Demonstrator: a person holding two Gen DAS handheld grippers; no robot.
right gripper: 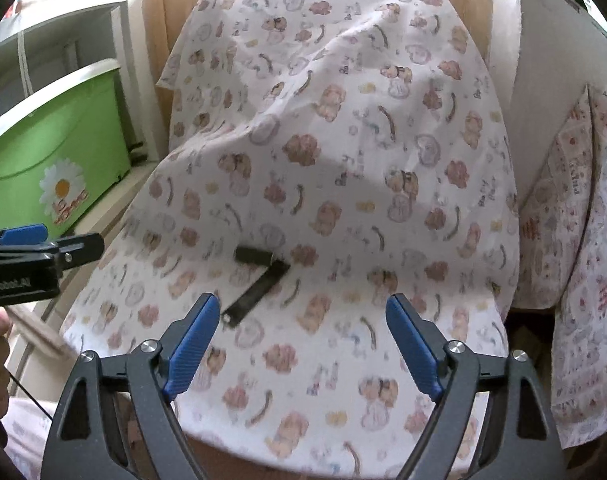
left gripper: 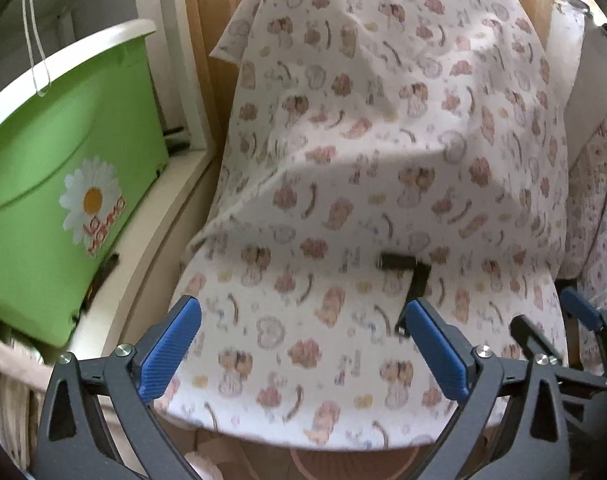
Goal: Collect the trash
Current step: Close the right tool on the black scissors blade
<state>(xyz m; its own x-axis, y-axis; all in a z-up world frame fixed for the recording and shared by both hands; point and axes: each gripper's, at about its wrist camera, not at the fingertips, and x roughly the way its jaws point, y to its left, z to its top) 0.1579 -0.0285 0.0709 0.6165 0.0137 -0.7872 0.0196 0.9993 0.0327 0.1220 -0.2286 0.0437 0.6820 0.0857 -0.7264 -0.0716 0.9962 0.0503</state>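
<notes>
A dark, bent strip of trash (left gripper: 407,276) lies on a chair covered with a white patterned cloth (left gripper: 363,140). In the right wrist view the strip (right gripper: 257,280) lies just ahead of my right gripper's left fingertip. My left gripper (left gripper: 303,332) is open and empty, a little above the seat, with the strip near its right fingertip. My right gripper (right gripper: 303,328) is open and empty over the seat front. The right gripper also shows at the right edge of the left wrist view (left gripper: 551,328), and the left gripper at the left edge of the right wrist view (right gripper: 67,242).
A green plastic bin (left gripper: 55,184) with a daisy print stands on a white ledge to the left of the chair; it also shows in the right wrist view (right gripper: 51,152). A wooden panel (left gripper: 207,20) is behind the chair. More patterned fabric (right gripper: 583,248) hangs at the right.
</notes>
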